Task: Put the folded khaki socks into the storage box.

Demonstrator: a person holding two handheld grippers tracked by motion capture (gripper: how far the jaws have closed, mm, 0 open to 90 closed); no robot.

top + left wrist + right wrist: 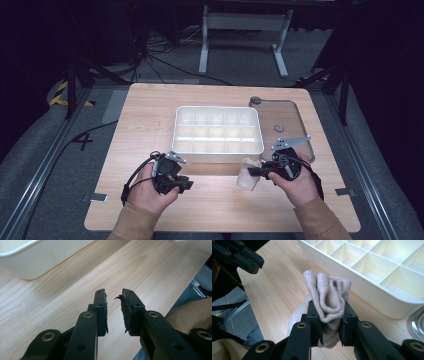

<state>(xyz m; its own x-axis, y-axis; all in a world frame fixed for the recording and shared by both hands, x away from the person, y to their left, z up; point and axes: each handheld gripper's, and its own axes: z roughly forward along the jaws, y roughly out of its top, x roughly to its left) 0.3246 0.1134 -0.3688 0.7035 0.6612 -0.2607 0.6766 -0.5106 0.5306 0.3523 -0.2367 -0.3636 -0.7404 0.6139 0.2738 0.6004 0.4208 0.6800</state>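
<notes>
Holding a beige sock (329, 300) in our right gripper (329, 327), we keep it bunched up between the two black jaws, which are clamped tight on its folds. In the high view the sock (248, 175) hangs just above the worktop (150, 115), near its front edge and just in front of the white tray (218, 152). The sock does not touch the tray.

Our left gripper (114, 312) has its jaws apart with a small gap, and nothing sits between them. We see bare wood under them. In the high view this left gripper (172, 176) is over the worktop, to the left of the sock and well apart from it.

The tray has lots of little square boxes inside. A clear lid (287, 120) lies flat on the worktop, just beside the tray on its right side. Our right gripper (270, 170) is near the front corner of that lid.
</notes>
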